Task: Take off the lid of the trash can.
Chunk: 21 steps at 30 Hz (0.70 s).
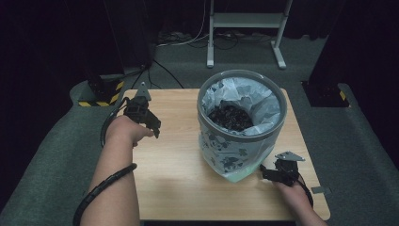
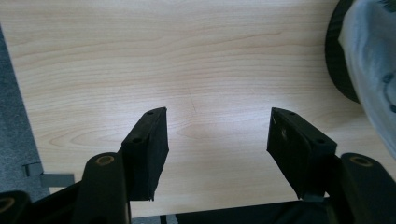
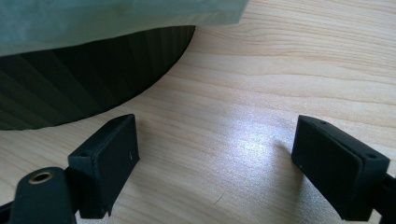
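A grey bin (image 1: 242, 136) lined with a pale patterned bag (image 1: 249, 101) stands on the wooden table (image 1: 174, 165), with dark contents inside. My left gripper (image 1: 153, 129) hovers left of the bin over bare wood, open and empty (image 2: 217, 135). My right gripper (image 1: 264, 173) rests near the bin's lower right base, open with nothing between its fingers (image 3: 215, 154). In the right gripper view the bin's dark ribbed wall (image 3: 84, 70) and the bag's hem (image 3: 116, 18) are close ahead. The bin's edge (image 2: 338, 60) appears at the right of the left gripper view.
A white metal stand (image 1: 244, 28) and cables lie on the floor beyond the table. Black-and-yellow striped bases (image 1: 101, 94) sit at the far left. Grey carpet (image 1: 42, 155) surrounds the table. Bare wood stretches between the two grippers.
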Motion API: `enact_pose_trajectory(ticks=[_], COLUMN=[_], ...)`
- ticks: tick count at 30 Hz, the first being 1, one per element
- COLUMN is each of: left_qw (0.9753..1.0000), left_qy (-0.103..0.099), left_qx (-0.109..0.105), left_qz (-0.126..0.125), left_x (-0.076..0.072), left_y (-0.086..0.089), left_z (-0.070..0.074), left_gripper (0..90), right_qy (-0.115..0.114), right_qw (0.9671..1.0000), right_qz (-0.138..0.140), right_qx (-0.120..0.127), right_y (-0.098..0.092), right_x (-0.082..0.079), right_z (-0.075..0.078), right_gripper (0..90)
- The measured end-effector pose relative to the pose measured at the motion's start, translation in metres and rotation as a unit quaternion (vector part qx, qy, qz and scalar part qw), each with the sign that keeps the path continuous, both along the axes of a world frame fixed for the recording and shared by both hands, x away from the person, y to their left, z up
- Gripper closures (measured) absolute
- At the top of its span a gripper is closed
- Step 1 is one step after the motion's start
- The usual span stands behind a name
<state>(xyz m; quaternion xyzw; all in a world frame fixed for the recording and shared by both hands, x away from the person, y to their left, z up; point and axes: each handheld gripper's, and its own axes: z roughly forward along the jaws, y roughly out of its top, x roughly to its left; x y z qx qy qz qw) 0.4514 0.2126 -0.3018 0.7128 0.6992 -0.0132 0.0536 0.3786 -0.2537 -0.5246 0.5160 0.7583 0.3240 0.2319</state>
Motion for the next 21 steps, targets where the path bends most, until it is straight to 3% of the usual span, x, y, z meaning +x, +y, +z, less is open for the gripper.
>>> enact_pose_trajectory(ticks=[8,10,15,21], left_qw=[1.0,0.9999,0.9999,0.9994], left_qy=[-0.003,-0.006,-0.008,-0.023], left_qx=[-0.002,-0.001,-0.001,-0.006], left_qz=[0.003,-0.009,-0.01,-0.027], left_x=[0.001,0.002,0.005,0.01], left_y=[-0.01,-0.012,-0.021,-0.042], left_z=[0.029,0.034,0.047,0.069], left_gripper=[38.0,38.2,38.8,38.5], right_qy=[0.0,0.001,0.002,0.0], right_qw=[1.0,1.0,1.0,1.0], right_qz=[0.0,0.0,0.0,0.004], right_qx=[0.001,0.002,0.002,0.001], right_y=[0.0,0.0,0.001,0.0], right_x=[0.0,0.0,0.0,0.0], right_z=[0.0,0.0,0.0,0.0], right_gripper=[14.2,14.3,14.3,14.2])
